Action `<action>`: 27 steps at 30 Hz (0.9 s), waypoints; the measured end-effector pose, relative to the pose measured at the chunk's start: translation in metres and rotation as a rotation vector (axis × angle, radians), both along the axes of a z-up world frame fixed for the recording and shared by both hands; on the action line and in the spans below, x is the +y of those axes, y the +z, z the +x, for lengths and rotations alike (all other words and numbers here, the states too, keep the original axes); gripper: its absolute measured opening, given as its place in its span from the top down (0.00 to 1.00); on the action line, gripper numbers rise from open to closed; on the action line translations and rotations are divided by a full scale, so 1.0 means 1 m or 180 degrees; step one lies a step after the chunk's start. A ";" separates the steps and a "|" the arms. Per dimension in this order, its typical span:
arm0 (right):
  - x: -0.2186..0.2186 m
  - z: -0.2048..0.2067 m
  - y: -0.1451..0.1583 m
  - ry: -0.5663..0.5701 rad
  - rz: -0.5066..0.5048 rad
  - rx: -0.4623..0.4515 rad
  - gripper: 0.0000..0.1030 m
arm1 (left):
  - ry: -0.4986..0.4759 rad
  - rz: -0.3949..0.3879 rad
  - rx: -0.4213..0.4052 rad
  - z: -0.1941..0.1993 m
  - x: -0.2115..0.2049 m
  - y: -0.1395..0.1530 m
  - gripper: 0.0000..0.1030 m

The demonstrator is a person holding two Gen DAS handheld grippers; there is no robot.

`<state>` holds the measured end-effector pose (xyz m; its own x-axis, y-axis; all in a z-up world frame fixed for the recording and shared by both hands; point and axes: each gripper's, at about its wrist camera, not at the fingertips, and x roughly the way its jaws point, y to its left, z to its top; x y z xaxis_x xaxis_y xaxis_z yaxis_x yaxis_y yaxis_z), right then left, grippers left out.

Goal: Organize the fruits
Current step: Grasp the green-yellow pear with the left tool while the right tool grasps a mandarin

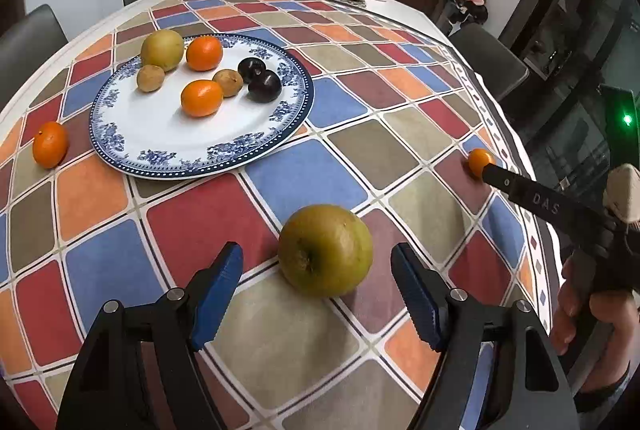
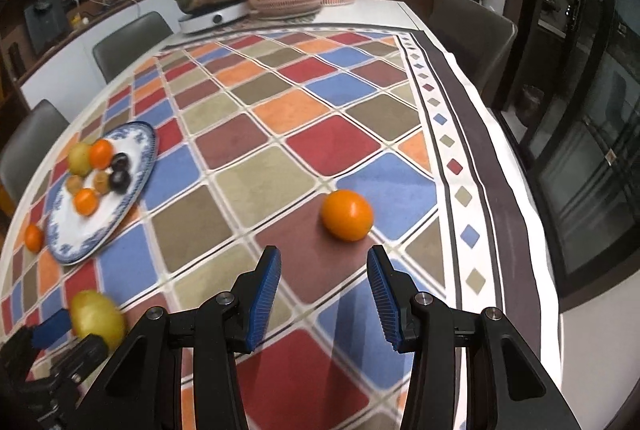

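Item: pear (image 1: 325,250), yellow-green, loose on the checked surface (image 1: 304,186). Location: lower centre of the left wrist view, between the two blue pads of the left claw (image 1: 318,294) but untouched by either; a clear gap is seen on both sides. Left claw: wide open, nothing held.

Item: mandarin (image 2: 347,215), loose on the surface. Location: centre right of the right wrist view, just beyond the pads of the right claw (image 2: 323,300). Right claw: partly open, empty. The gap is judged to be barely wider than the fruit.

Item: plate (image 1: 120,134), blue-rimmed, upper left of the left wrist view; a second pear, two mandarins, two brown fruits and two dark plums are carried on it. A further mandarin (image 1: 50,144) lies on the surface just left of the rim.

Orientation: the pear is lying tilted, its dimpled end turned toward the lower left of the frame. Its long axis is judged to run from that end toward the upper right, though the shape is nearly round. No clear axis can be read on the mandarin.

Risks: both fruits are round and may be rolled away if struck by one pad first. The mandarin sits near the cloth's border at frame right. An off-centre closure on the tilted pear could squeeze it out.
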<state>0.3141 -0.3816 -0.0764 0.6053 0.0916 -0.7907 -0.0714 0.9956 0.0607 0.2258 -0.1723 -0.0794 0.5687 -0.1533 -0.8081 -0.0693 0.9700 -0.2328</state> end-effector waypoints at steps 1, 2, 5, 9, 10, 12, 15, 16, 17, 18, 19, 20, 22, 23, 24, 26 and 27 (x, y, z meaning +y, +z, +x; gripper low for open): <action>0.000 0.004 -0.002 -0.0006 -0.0009 0.0008 0.56 | 0.0007 -0.0012 0.0021 0.002 0.001 -0.001 0.29; 0.000 0.007 -0.003 -0.0003 -0.0012 0.0013 0.56 | 0.0003 -0.0025 0.0035 0.003 0.001 -0.002 0.31; 0.001 0.017 -0.007 -0.0013 -0.0044 0.0033 0.56 | -0.0011 -0.0011 0.0082 0.007 0.001 -0.006 0.37; 0.003 0.026 -0.014 -0.0023 -0.0070 0.0075 0.56 | -0.0060 -0.0042 0.0119 0.010 0.000 -0.010 0.43; 0.003 0.027 -0.016 -0.0041 -0.0100 0.0077 0.56 | -0.0081 -0.0042 0.0114 0.011 0.000 -0.010 0.46; 0.002 0.031 -0.019 -0.0081 -0.0143 0.0078 0.56 | -0.0155 -0.0035 0.0092 0.011 -0.004 -0.010 0.51; 0.001 0.035 -0.023 -0.0101 -0.0207 0.0097 0.56 | -0.0197 0.0031 0.0072 0.010 -0.007 -0.009 0.52; 0.000 0.036 -0.024 -0.0103 -0.0212 0.0103 0.56 | -0.0207 0.0035 0.0067 0.011 -0.007 -0.009 0.52; 0.000 0.037 -0.025 -0.0101 -0.0215 0.0104 0.56 | -0.0215 0.0037 0.0066 0.011 -0.006 -0.009 0.52; 0.000 0.039 -0.027 -0.0097 -0.0214 0.0111 0.56 | -0.0228 0.0045 0.0063 0.011 -0.006 -0.009 0.52; 0.000 0.040 -0.028 -0.0094 -0.0219 0.0114 0.56 | -0.0245 0.0060 0.0055 0.012 -0.007 -0.009 0.52; 0.001 0.041 -0.029 -0.0087 -0.0230 0.0117 0.58 | -0.0261 0.0075 0.0047 0.012 -0.008 -0.009 0.52; 0.002 0.040 -0.029 -0.0067 -0.0210 0.0078 0.62 | -0.0290 0.0101 0.0032 0.012 -0.008 -0.008 0.52; 0.002 0.040 -0.029 -0.0078 -0.0205 0.0069 0.62 | -0.0296 0.0105 0.0029 0.012 -0.008 -0.008 0.52; 0.001 0.040 -0.029 -0.0088 -0.0191 0.0057 0.62 | -0.0306 0.0116 0.0025 0.012 -0.008 -0.008 0.52; 0.001 0.039 -0.030 -0.0091 -0.0172 0.0024 0.62 | -0.0322 0.0150 0.0013 0.012 -0.008 -0.008 0.52; 0.000 0.038 -0.030 -0.0101 -0.0161 0.0007 0.62 | -0.0325 0.0163 0.0004 0.012 -0.008 -0.008 0.52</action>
<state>0.3518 -0.3818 -0.1065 0.6055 0.0324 -0.7952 -0.0397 0.9992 0.0104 0.2374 -0.1799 -0.0870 0.5512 -0.1687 -0.8171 0.0301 0.9827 -0.1826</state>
